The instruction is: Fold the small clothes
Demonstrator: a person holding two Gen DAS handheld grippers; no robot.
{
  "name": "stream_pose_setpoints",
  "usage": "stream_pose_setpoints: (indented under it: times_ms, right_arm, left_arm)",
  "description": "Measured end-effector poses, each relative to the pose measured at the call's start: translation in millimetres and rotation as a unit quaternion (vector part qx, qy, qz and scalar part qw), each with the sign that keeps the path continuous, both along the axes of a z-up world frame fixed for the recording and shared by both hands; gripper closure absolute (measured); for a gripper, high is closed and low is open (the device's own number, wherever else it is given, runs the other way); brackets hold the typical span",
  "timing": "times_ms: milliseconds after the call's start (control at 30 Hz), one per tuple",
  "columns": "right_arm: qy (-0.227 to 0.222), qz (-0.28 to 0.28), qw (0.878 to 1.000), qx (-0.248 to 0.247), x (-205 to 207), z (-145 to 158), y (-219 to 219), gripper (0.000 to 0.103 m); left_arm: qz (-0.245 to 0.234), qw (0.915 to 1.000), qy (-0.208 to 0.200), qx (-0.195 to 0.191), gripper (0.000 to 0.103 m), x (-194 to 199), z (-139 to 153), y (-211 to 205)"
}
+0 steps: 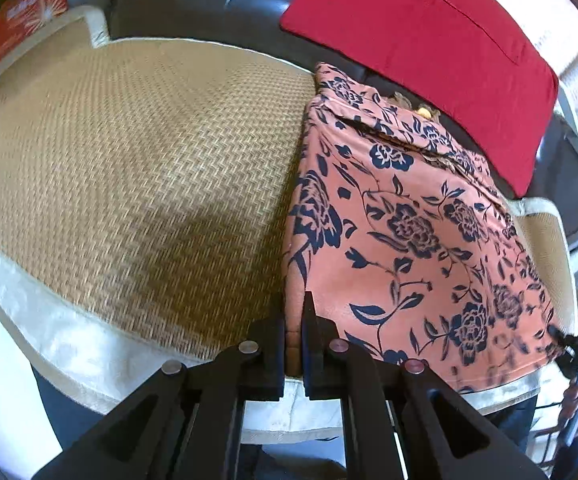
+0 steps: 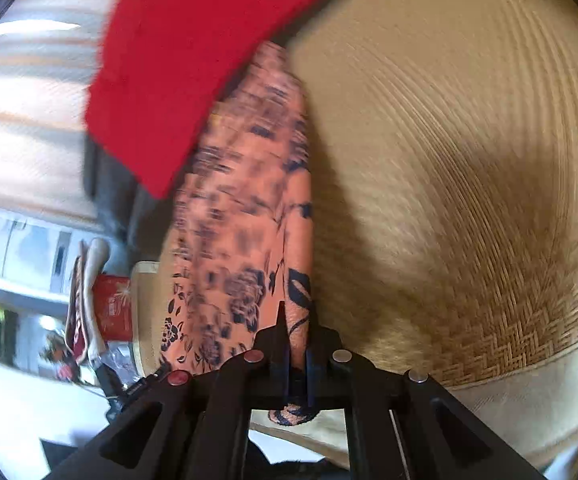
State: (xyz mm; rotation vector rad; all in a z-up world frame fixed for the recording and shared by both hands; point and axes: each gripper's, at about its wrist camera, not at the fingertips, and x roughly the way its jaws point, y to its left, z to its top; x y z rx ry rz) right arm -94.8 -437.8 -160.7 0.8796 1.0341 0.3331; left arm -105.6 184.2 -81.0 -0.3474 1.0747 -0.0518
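A salmon-pink garment with a dark blue flower print (image 1: 405, 216) lies partly folded on a woven straw mat (image 1: 137, 152). My left gripper (image 1: 293, 320) is shut on the garment's near left edge, and the cloth shows between its fingers. In the right wrist view the same garment (image 2: 241, 216) is blurred and runs away from the camera. My right gripper (image 2: 295, 332) is shut on its near edge, with cloth between the fingers and hanging below them. The other gripper shows at the garment's far right corner in the left wrist view (image 1: 569, 344).
A red cushion (image 1: 429, 48) leans on the dark sofa back (image 1: 201, 4) behind the garment, and also shows in the right wrist view (image 2: 193, 64). The mat has a pale cloth border (image 1: 69, 344) at its front edge. A red box (image 1: 17, 20) stands far left.
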Motion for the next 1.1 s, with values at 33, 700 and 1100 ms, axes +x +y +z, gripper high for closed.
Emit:
stream_pose_setpoints:
  times_ms: [33, 700, 1100]
  right_arm:
    - [0.006, 0.002, 1.0, -0.006, 5, -4, -2, 0.097]
    - [0.079, 0.011, 0.997, 0.023, 18, -45, -11, 0.097]
    - [-0.097, -0.023, 0.988, 0.122, 249, 53, -27, 0.097]
  left_arm:
    - [-0.001, 0.9999, 0.015, 0.004, 0.097, 4, -10, 3]
    - [-0.018, 0.9984, 0.051, 0.014, 0.097, 12, -9, -6]
    - [0.004, 0.9922, -0.116, -0.046, 0.092, 248, 98, -2]
